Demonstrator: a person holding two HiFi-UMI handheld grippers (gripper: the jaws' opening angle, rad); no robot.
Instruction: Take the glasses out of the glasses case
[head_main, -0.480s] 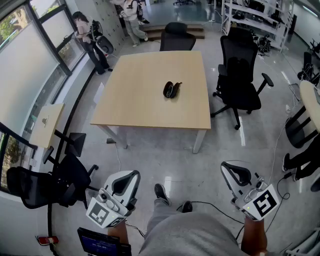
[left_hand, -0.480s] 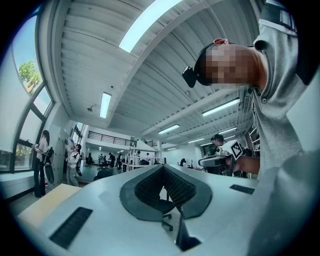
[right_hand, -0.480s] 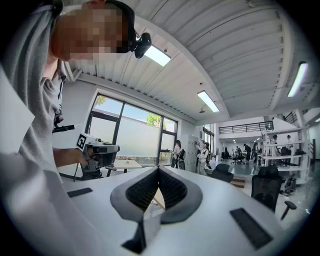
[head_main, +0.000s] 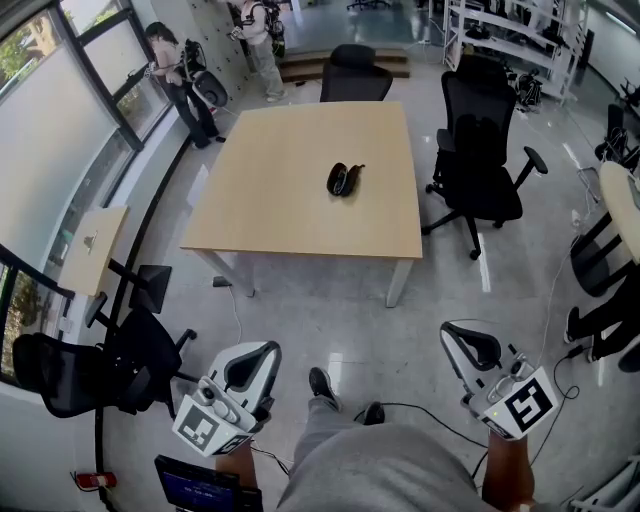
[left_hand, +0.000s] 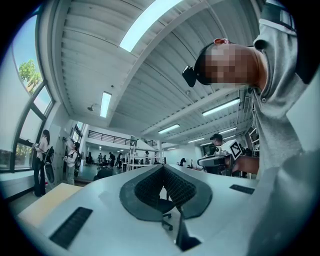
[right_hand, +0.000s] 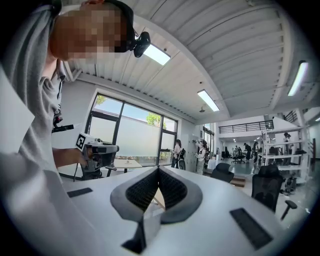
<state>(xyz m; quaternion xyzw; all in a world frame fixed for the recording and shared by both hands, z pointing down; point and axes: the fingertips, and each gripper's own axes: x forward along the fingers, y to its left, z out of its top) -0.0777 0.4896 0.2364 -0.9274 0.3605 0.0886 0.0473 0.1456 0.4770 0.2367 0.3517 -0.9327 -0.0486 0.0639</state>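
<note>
The dark glasses case (head_main: 343, 179) lies near the middle of a light wooden table (head_main: 290, 215), far ahead of me; it looks like two dark halves side by side. Whether the glasses are in it is too small to tell. My left gripper (head_main: 262, 352) hangs low at the left beside my leg, well short of the table, with its jaws shut and empty. In the left gripper view the ribbed pads (left_hand: 150, 187) meet. My right gripper (head_main: 455, 333) hangs low at the right, also shut on nothing, and its pads (right_hand: 172, 187) are closed together.
Black office chairs stand at the table's far end (head_main: 354, 72) and right side (head_main: 478, 150). Another chair (head_main: 95, 370) and a small side desk (head_main: 92, 245) are at the left by the windows. A cable (head_main: 420, 412) runs on the floor. Two people (head_main: 180, 75) stand at the back left.
Both grippers and the case stay where they were. Only a person at the far back has shifted slightly.
</note>
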